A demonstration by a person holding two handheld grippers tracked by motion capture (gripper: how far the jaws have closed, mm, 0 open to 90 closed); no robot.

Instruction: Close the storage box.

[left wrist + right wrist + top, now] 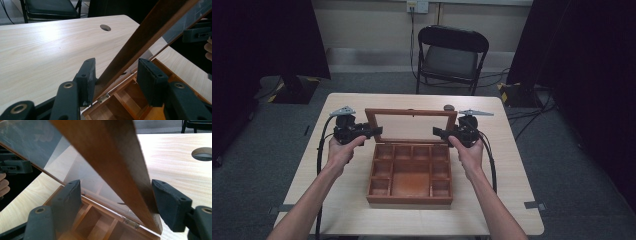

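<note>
A brown wooden box [409, 199] with several empty compartments sits mid-table, its glass-paned lid [410, 112] raised and leaning back. My left gripper [377, 132] is at the lid's left edge. In the left gripper view the lid frame [147, 30] runs between the jaws of the left gripper [115, 80], close to the left pad [86, 80], with a gap at the other pad. My right gripper [438, 132] is at the lid's right edge. There the lid frame [105, 152] stands between the open jaws of the right gripper [115, 200], well clear of the left pad [70, 200].
The pale wooden table [337, 200] has a round cable hole [105, 27] near its far edge. A black folding chair [452, 55] stands behind the table. Dark curtains hang at both sides, and cables lie on the floor at the right.
</note>
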